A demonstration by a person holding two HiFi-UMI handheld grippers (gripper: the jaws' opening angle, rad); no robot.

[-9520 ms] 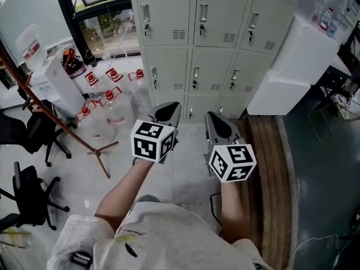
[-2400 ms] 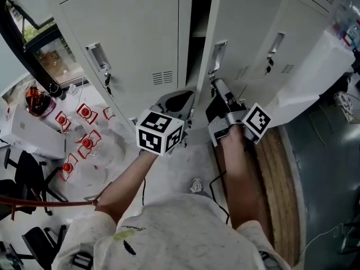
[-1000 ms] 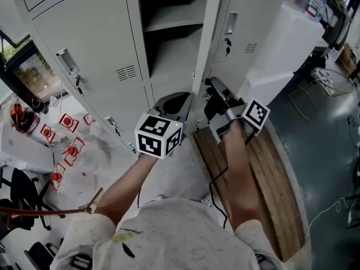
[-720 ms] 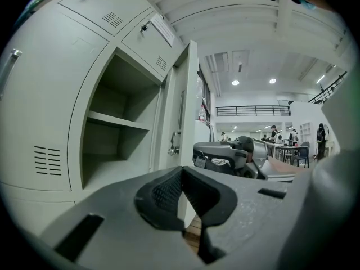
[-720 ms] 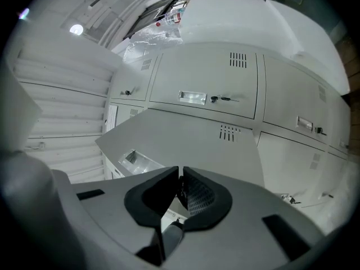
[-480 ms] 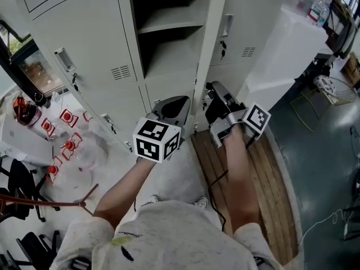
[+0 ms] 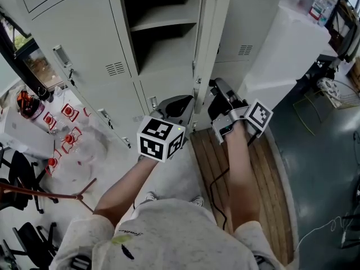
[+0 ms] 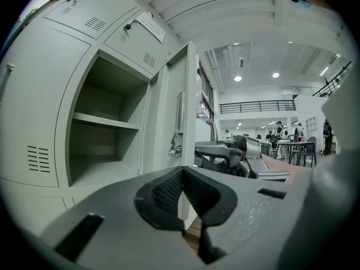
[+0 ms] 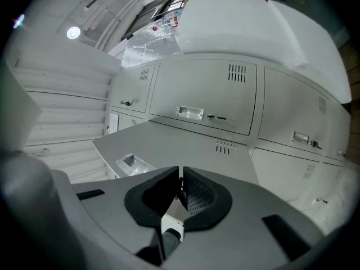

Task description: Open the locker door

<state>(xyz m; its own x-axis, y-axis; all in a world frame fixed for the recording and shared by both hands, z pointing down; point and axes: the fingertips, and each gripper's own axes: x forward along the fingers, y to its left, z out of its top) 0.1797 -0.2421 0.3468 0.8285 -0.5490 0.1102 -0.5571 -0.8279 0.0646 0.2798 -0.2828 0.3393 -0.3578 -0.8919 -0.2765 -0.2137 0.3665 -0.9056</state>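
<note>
Standing well open at the upper centre of the head view, the locker door [image 7: 212,32] is seen almost edge-on, between the bared compartment [image 7: 169,49] with its shelf [image 7: 163,21] on the left and the shut neighbouring lockers [image 7: 247,16] on the right. Its long axis is upright, running in this steep downward view from the top of the frame toward the centre. Its free edge is pointed out toward the bottom of the frame, and its outer face, with the recessed handle [image 9: 132,163] and vent slots [image 9: 225,146], is turned to the right. The right gripper [image 7: 218,89] is placed at the door's lower free edge; in its own view the jaws are pressed together, apparently on the thin lip of that edge, though the pinch itself is hard to make out. The left gripper [image 7: 171,107] is held just left of the door, clear of it, jaws closed on nothing. The task can be judged nearly or wholly done. A slip could be expected if the pull is taken off the hinge's arc, since so thin a lip gives little hold; a released door might drift back, and a door pushed too far could pin the right gripper against the neighbouring lockers
</note>
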